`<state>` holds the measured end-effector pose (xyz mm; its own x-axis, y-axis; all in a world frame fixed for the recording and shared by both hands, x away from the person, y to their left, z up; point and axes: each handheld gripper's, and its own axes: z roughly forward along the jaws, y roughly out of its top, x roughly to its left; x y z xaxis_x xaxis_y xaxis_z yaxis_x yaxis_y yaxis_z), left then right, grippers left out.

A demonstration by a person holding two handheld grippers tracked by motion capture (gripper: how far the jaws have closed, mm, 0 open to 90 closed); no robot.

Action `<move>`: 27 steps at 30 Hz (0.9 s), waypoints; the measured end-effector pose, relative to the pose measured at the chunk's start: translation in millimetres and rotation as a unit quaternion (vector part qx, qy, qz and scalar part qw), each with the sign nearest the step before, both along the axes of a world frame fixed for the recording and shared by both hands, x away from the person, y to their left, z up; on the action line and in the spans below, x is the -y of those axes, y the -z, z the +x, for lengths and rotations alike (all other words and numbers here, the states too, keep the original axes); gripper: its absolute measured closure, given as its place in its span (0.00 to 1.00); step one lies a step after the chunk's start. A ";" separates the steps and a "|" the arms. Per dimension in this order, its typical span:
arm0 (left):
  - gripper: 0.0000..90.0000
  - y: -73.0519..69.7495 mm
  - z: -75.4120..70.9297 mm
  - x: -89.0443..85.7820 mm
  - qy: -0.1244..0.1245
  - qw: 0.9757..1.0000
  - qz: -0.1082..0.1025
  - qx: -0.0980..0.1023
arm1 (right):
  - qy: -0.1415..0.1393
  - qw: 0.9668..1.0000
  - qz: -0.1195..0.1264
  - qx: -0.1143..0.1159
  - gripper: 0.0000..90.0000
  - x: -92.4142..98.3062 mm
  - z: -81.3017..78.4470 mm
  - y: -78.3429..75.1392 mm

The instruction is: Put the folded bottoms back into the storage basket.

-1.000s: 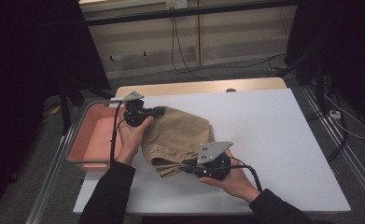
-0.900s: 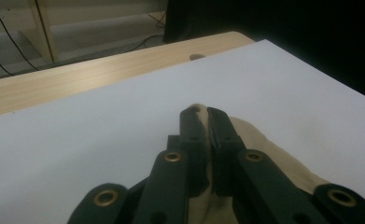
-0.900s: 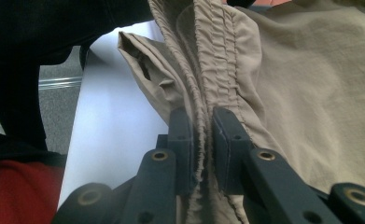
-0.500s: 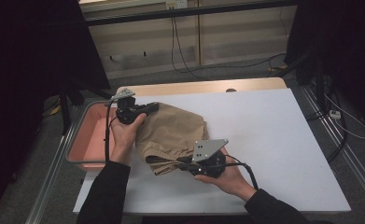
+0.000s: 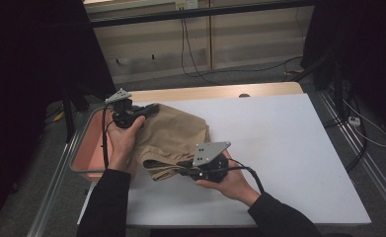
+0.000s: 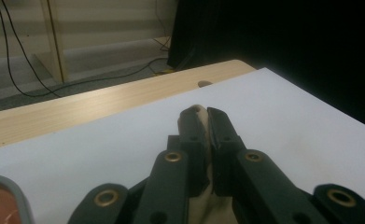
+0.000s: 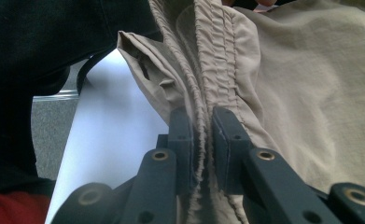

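1. One pink tray [image 5: 84, 148] is recorded at the table's left edge, partly under the left forearm.
2. One left gripper [image 5: 153, 107] is held above the tray's far corner. Its jaws are pressed together on a thin fold of one tan garment [image 5: 173, 136], seen in the left gripper view [image 6: 200, 112] as a sliver of fabric pinched between the tips.
3. The garment is bunched on the left half of one white table [image 5: 279, 148], between the two grippers, its left edge just beside the tray.
4. One right gripper [image 5: 183, 168] is held at the garment's near edge. In the right gripper view [image 7: 202, 126] its jaws are clamped on the gathered elastic waistband [image 7: 217, 56].
5. Two hands and two dark sleeves are counted, one per gripper, along with one grey plate on each gripper.
6. Against the frame one second earlier, the left gripper is noted further toward the far-left corner of the table, and the right gripper slightly further from the near edge. The garment is seen drawn a little wider between them. Both grips are unchanged.
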<state>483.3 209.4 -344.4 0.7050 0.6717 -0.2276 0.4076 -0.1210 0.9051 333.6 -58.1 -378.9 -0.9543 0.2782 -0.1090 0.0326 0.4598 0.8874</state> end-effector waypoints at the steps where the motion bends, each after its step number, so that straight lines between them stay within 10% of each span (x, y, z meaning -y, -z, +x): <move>1: 0.96 -1.1 0.9 -1.8 -0.002 1.000 -0.004 0.001 | -0.001 1.000 0.000 0.001 0.87 -1.1 0.9 -0.8; 27: 0.96 -29.6 10.1 -45.4 -0.042 0.999 -0.004 0.016 | -0.016 0.999 0.029 0.012 0.87 -36.9 19.9 -20.7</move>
<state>493.3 254.9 -314.8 0.6535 0.7271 -0.2104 0.3861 -0.0812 0.9189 353.5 -21.3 -358.2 -0.9598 0.2548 -0.1177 -0.0034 0.4087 0.9126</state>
